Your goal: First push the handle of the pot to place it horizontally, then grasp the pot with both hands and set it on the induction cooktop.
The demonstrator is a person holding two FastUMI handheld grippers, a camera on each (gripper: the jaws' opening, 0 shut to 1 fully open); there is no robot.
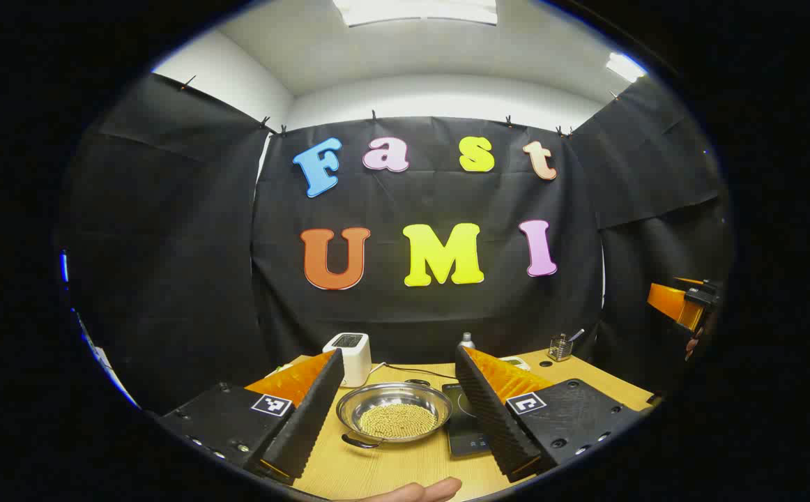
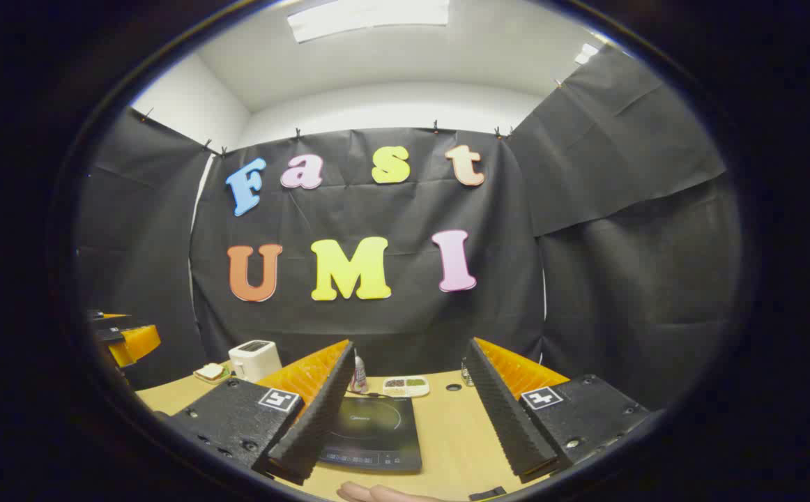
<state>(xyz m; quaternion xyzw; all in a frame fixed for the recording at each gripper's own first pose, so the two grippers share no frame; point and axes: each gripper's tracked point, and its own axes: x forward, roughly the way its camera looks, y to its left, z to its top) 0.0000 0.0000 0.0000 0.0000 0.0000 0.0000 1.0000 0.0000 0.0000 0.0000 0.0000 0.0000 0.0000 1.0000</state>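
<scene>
Left gripper view: your left gripper, spread wide and empty, frames the steel pot of small beads on the tabletop, just beside the induction cooktop. The right gripper also gapes empty. Expect slippery, loaded metal; grip the 2 rim handles.

1. My left gripper view looks level across the table at the back wall, close behind the pot.
2. My right gripper view faces likewise, seemingly further right; both share the cooktop.
</scene>
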